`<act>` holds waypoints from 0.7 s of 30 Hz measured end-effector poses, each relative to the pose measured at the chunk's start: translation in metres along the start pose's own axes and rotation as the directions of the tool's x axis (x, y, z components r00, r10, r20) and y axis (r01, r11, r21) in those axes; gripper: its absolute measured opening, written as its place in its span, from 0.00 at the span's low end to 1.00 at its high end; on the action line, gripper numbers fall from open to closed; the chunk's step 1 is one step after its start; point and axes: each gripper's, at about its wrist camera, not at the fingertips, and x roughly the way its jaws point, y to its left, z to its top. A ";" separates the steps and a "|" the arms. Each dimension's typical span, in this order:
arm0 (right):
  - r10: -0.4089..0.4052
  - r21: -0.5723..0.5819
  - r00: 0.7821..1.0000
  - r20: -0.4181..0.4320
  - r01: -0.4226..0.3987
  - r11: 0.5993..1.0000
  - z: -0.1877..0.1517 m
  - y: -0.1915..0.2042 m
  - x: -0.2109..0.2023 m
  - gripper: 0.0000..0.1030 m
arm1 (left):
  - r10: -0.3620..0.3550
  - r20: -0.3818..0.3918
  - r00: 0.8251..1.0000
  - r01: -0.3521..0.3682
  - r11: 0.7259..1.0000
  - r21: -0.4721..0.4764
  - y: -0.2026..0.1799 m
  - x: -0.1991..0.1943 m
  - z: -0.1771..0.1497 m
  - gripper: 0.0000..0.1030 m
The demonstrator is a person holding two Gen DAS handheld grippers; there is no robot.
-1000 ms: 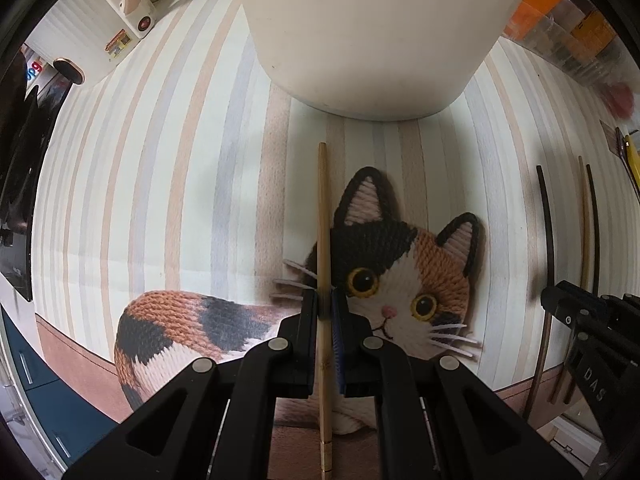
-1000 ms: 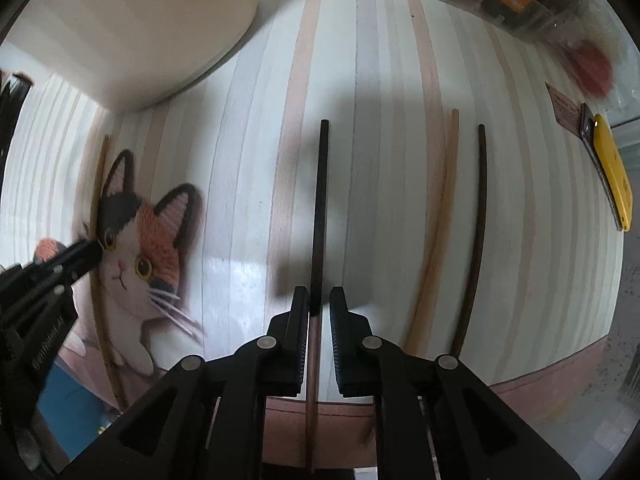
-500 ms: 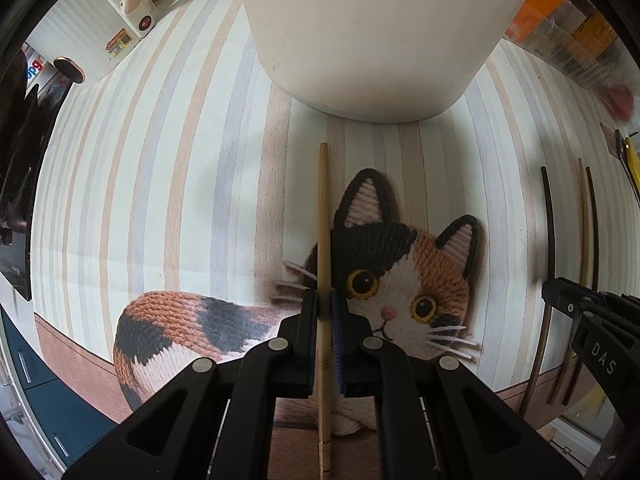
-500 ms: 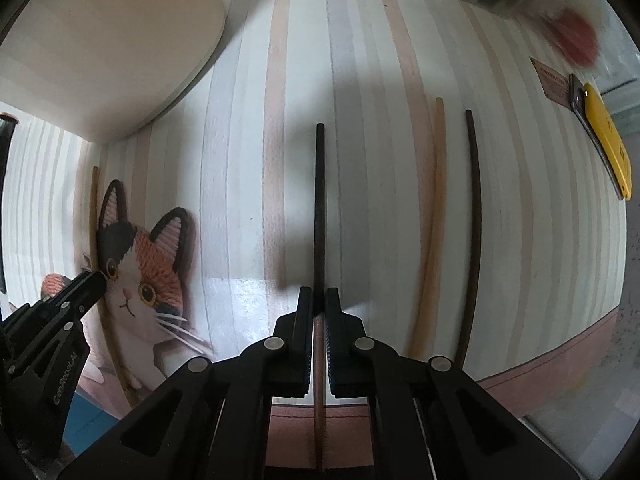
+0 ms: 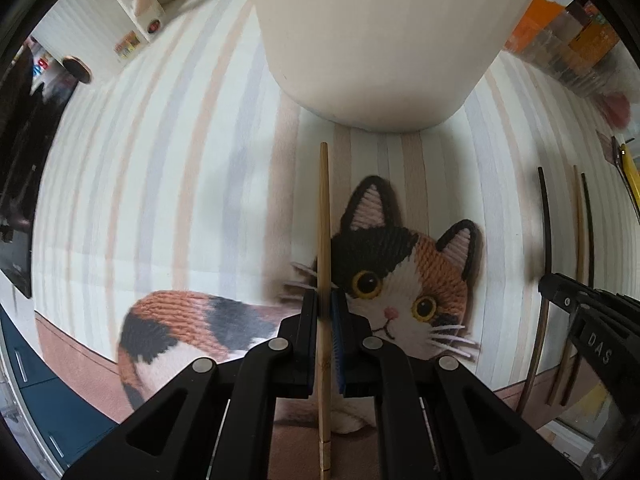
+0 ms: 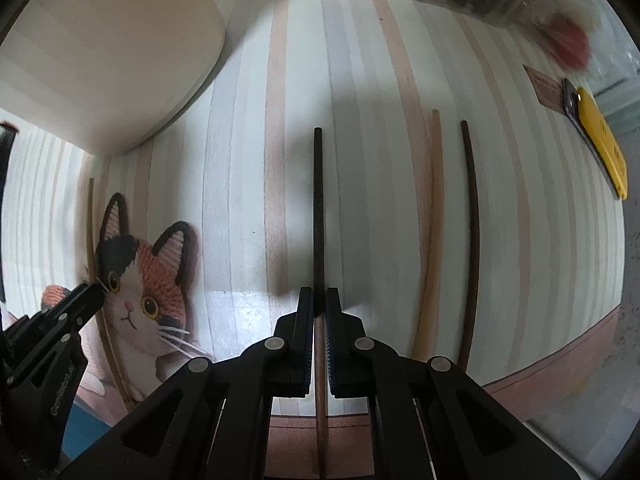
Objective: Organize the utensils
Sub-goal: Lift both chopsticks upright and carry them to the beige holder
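Cream container [image 5: 376,40], perhaps beyond chopstick [image 5: 323,216]

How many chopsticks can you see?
4. A light chopstick in the left gripper, a dark chopstick in the right gripper, a tan chopstick and a dark brown chopstick lying beside it. More may be hidden.

A big white container [image 5: 376,40] blocks straight ahead; striped cloth [image 5: 140,200] leftward looks open, seemingly.
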 end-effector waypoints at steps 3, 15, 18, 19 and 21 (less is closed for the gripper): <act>0.028 0.020 0.999 0.025 -0.029 0.999 -0.003 -0.007 -0.009 0.05 | -0.001 0.027 1.000 0.001 1.000 -0.012 0.009 -0.012 -0.002 0.04; 0.116 0.046 0.973 0.199 -0.128 0.991 -0.007 -0.020 -0.065 0.05 | -0.016 0.155 0.988 0.028 0.997 -0.073 0.040 -0.062 -0.002 0.04; 0.122 0.044 0.967 0.224 -0.135 0.990 -0.001 -0.018 -0.081 0.05 | 0.002 0.148 0.989 0.003 1.000 -0.029 0.044 -0.077 0.001 0.04; 0.125 0.043 0.964 0.233 -0.138 0.989 -0.001 -0.019 -0.086 0.05 | 0.001 0.158 0.987 0.004 0.999 -0.032 0.045 -0.082 0.001 0.04; 0.128 0.037 0.960 0.251 -0.142 0.989 -0.001 -0.016 -0.091 0.05 | -0.006 0.181 0.983 0.014 0.999 -0.043 0.046 -0.091 0.005 0.04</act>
